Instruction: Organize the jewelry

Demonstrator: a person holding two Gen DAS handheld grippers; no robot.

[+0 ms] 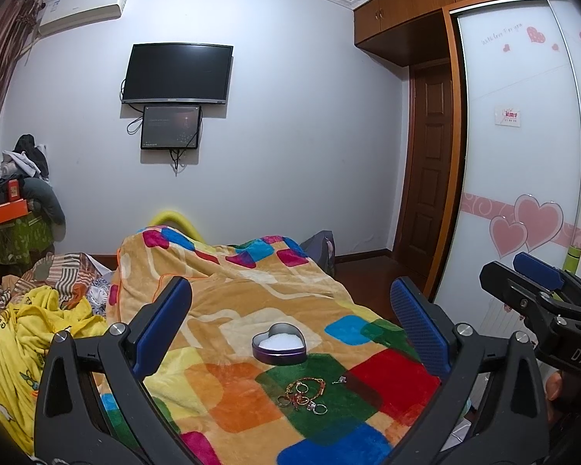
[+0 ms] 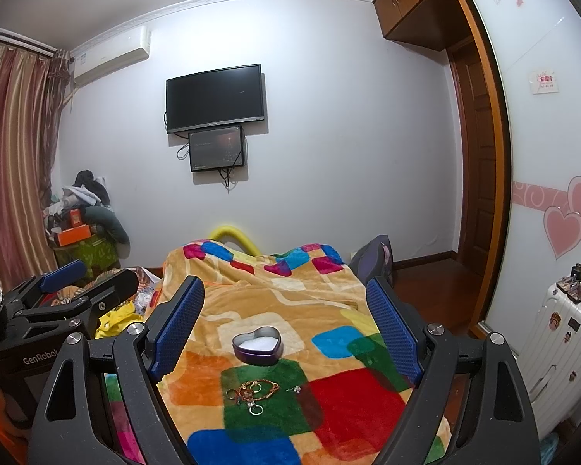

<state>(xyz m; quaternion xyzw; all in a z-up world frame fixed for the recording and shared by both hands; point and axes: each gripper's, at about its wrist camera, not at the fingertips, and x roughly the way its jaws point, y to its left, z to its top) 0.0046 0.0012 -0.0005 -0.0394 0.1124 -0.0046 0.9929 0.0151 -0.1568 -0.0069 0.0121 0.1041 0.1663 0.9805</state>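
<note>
A heart-shaped purple tin with white padding inside stands open on the colourful blanket; it also shows in the right wrist view. In front of it lies a small pile of jewelry: a red-gold bracelet and several rings, also in the right wrist view. A small silver piece lies apart to the right, also in the right wrist view. My left gripper is open and empty above the blanket, with tin and jewelry between its fingers. My right gripper is open and empty, likewise.
The bed's right edge drops to a wooden floor. A white suitcase stands at the right by the wardrobe door. Crumpled yellow and striped bedding lies to the left. The other gripper shows at the frame edge.
</note>
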